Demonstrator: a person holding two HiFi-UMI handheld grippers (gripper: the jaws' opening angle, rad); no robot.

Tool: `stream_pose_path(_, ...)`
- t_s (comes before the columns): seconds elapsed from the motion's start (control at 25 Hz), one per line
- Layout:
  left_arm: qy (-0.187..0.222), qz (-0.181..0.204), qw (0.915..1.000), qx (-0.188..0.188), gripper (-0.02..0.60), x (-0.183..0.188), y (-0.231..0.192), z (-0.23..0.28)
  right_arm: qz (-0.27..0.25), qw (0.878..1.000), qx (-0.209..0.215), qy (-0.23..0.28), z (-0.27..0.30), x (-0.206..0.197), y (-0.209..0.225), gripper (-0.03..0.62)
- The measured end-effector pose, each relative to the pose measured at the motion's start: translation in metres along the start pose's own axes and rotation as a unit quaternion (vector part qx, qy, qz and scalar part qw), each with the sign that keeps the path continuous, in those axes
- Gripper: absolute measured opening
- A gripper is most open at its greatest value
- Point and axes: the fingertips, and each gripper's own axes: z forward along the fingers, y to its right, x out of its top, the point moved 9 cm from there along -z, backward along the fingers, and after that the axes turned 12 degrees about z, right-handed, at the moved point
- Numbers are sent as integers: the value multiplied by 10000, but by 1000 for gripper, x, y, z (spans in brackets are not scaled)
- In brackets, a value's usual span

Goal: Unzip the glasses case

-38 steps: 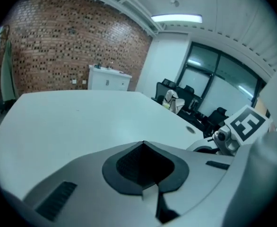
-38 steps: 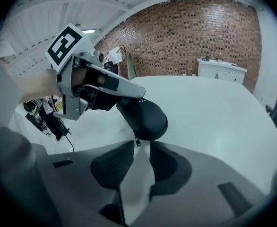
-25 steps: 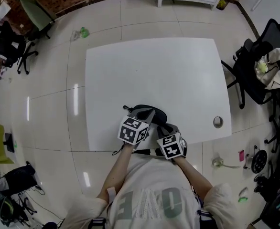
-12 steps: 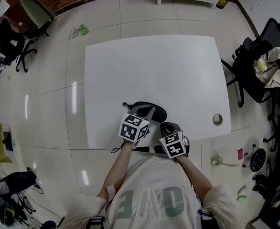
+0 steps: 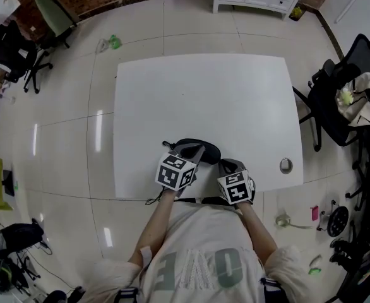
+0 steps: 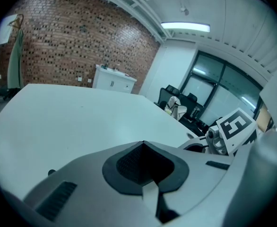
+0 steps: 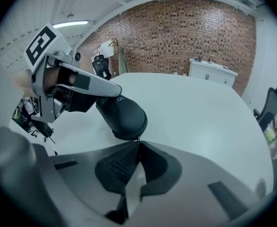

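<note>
- White desk (image 5: pixel 235 93) on a pale tiled floor (image 5: pixel 65 118), with a brick wall (image 7: pixel 190 27) at the far side; the black glasses case (image 5: pixel 201 149) lies close to the desk's near edge.
- Jaws of the left claw (image 6: pixel 142 144) are together with nothing seen between them; it lies across the top of the case, pinning it, I judge.
- Jaws of the right claw (image 7: pixel 139 142) are closed too, tips against the case's near end on a small glinting bit, which I take for the zip pull (image 7: pixel 137 139).
- Risk: so small a pull could slip from the tips when drawn; if the left claw presses lightly, the case may slide or turn with the pull, and the near edge is close.
- Right gripper view shows the case, the pull and the left claw upon it; left gripper view shows no case, only bare desk and the right claw's marker cube (image 6: pixel 237 126); head view gives the layout, but the tips' hold is too small to read there.
</note>
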Motion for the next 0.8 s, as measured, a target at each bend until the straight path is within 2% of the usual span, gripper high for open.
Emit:
stream_pose_path(0.12,165,-120,9998,83,3,0,-2,-7,-84,10000,-19,48,-1,4,-1,0)
stream_pose_path(0.2,484,-555,9966,361,3,-7,-5,-26,-161,9998,-27,77,-4,3,1,0)
stream_pose_path(0.28,685,-1112,9897,592,3,-19,-12,-48,-145,9999,-7,74,-5,-2,3,0)
stream_pose_path(0.36,487,-1404,9865,694,3,-36,-17,-62,-171,9998,20,35,-6,-6,2,0)
stream_pose_path(0.48,148,-1606,9837,793,3,-56,-18,-66,-260,9996,86,-2,-9,-10,-1,0)
stream_pose_path(0.6,270,-1655,9812,951,3,-55,-20,-56,-429,9988,217,-55,-10,-13,-7,0)
stream_pose_path(0.8,195,-1118,9901,828,3,-29,-38,-26,-1057,9921,662,-168,-13,-23,-31,0)
